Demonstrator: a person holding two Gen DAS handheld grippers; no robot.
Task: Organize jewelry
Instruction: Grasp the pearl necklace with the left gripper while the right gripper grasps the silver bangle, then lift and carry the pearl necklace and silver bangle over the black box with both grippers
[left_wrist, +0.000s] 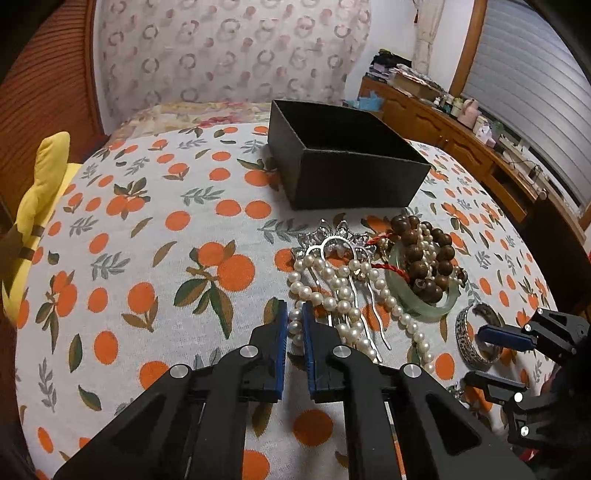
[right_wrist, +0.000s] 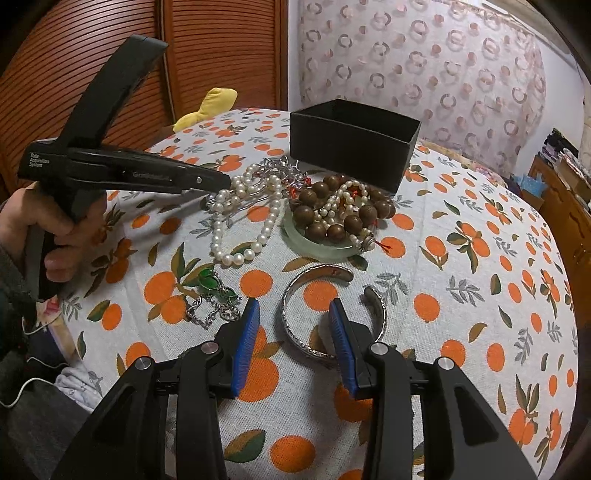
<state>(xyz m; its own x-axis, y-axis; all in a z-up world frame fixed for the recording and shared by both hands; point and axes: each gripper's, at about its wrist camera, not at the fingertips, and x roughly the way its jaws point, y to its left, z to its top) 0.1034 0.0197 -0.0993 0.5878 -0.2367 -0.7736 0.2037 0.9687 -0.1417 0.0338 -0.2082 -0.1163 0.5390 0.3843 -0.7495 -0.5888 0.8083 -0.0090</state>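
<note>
My left gripper was nearly closed around the white pearl strand; my right gripper gaped wide, empty, straddling the open silver cuff bangle, black cardboard box far beyond.

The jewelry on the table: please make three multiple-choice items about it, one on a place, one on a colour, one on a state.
1. Where does the wooden bead bracelet lie?
A. inside the black box
B. on the jade bangle
C. beside the yellow cushion

2. What colour are the stones of the small chain piece?
A. green
B. red
C. blue

3. How do the right tongs stand?
A. shut on pearls
B. shut, holding nothing
C. open, at the silver cuff

Key: 1 B, the beads rest over the jade bangle, in front of the black box. 2 A, its stones look green. 3 C, the blue pads stand apart, one each side of the silver cuff band.
</note>
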